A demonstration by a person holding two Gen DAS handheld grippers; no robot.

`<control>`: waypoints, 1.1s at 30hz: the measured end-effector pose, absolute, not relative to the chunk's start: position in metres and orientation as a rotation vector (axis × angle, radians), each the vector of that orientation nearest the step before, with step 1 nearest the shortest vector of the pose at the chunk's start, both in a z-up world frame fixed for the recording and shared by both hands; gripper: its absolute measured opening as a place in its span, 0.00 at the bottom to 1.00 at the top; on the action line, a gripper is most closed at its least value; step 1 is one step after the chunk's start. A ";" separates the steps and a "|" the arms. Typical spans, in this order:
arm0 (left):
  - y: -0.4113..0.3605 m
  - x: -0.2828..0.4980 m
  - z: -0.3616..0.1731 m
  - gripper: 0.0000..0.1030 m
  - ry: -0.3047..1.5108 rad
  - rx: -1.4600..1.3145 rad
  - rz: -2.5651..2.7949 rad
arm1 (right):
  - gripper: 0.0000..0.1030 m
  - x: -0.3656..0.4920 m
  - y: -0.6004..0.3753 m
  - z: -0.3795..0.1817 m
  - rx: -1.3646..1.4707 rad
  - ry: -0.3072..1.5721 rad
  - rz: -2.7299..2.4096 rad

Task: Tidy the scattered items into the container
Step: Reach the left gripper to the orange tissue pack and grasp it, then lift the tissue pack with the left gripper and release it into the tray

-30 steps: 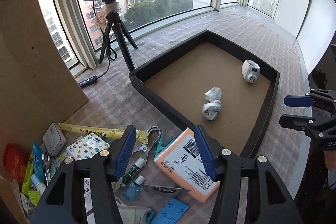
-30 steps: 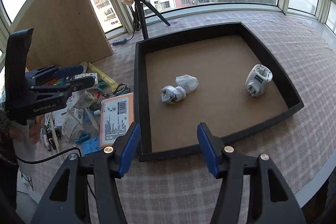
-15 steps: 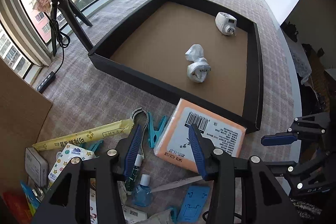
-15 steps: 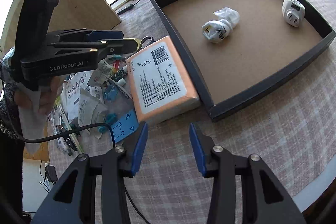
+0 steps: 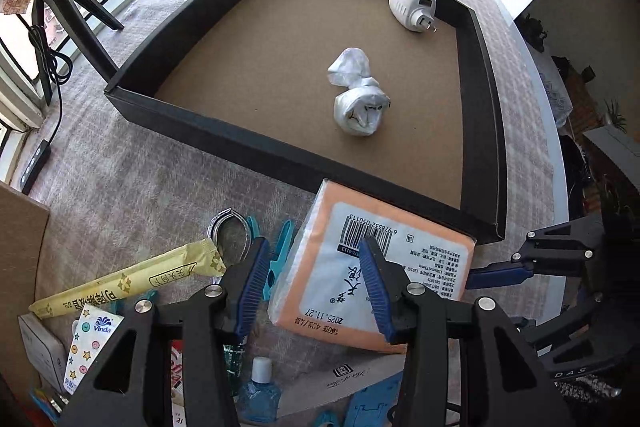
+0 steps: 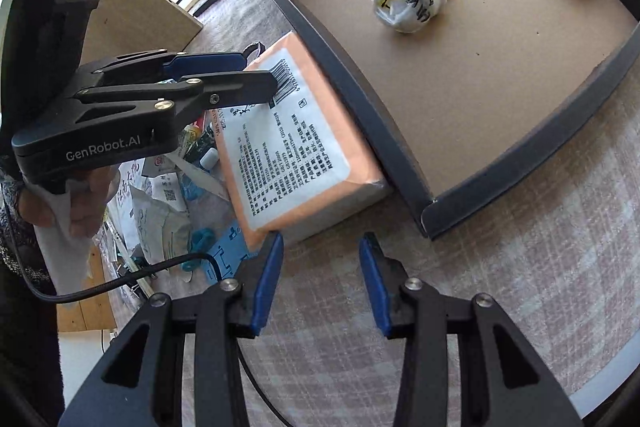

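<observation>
An orange tissue pack (image 5: 376, 267) lies on the cloth against the outside of the black tray (image 5: 248, 143); it also shows in the right wrist view (image 6: 288, 147). My left gripper (image 5: 312, 283) is open, hovering over the pack's near end, and appears from the side in the right wrist view (image 6: 256, 75). My right gripper (image 6: 320, 259) is open and empty, just short of the pack's corner. Inside the tray (image 6: 516, 183) lie a white wrapped bundle (image 5: 358, 95) and a white plug adapter (image 5: 412, 7).
Small items lie left of the pack: a yellow sachet (image 5: 128, 281), teal clips (image 5: 276, 259), a metal clip (image 5: 230, 233), a Vinda tissue pack (image 5: 90, 341), a small blue bottle (image 5: 258, 393). A tripod (image 5: 68, 7) and a cardboard panel (image 6: 132, 19) stand behind.
Both grippers have tilted down and moved closer to the orange pack; the left one now hovers over it, the right one nears its corner. Both stay open.
</observation>
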State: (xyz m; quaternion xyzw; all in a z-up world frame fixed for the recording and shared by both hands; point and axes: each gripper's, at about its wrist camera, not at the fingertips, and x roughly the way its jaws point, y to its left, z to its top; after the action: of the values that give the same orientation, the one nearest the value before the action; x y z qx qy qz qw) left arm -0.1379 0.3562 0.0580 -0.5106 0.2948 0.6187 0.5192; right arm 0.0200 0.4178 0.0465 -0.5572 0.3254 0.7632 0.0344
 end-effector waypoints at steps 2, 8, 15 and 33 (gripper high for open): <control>0.355 -0.138 0.058 0.44 0.704 -1.229 1.478 | 0.38 0.021 0.420 0.047 -1.709 1.045 2.349; 0.351 -0.140 0.060 0.55 0.729 -1.226 1.469 | 0.38 0.026 0.430 0.043 -1.674 1.217 2.300; 0.352 -0.144 0.056 0.54 0.679 -1.282 1.388 | 0.38 0.022 0.428 0.043 -1.657 1.266 2.269; 0.310 -0.119 0.071 0.60 0.610 -1.305 1.488 | 0.37 0.000 0.420 0.043 -1.679 1.255 2.285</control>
State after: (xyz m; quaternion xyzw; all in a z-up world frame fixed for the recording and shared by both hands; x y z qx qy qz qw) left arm -0.1190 0.3104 0.0713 -0.5421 0.2533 0.6178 0.5102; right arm 0.0002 0.4197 0.0430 -0.5414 0.4047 0.7367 0.0201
